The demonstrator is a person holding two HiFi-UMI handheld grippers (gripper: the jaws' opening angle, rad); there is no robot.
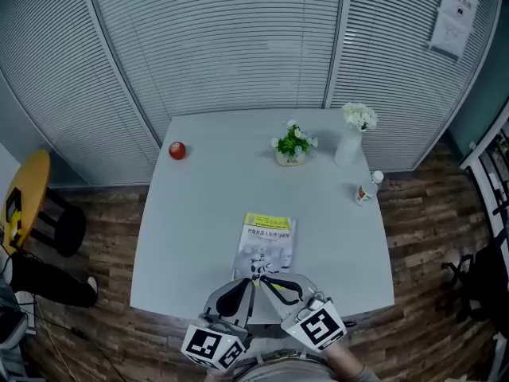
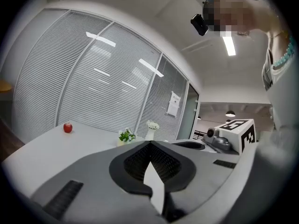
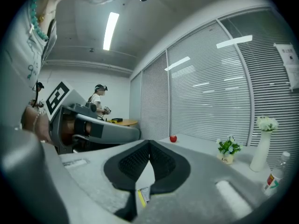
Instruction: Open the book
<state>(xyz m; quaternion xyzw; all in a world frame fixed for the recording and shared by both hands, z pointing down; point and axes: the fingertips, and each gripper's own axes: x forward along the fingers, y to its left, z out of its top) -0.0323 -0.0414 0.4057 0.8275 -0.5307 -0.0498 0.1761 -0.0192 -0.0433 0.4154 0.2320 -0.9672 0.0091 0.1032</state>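
1. The left gripper (image 1: 251, 279) hangs just inside the near edge of the worktop (image 1: 199, 213), its jaws pressed together on nothing.
2. The right gripper (image 1: 266, 280) hangs just beside it at the same edge, its jaws also together and empty.
3. Their tips angle toward each other, almost meeting.

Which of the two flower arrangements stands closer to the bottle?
The white flowers in the tall vase; the leafy potted plant is farther from the bottle.

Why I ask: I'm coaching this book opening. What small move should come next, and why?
Probably part the right tongs slightly to catch the cover edge: the book lies closed on the table, with the left tongs also shut, both at its near end.
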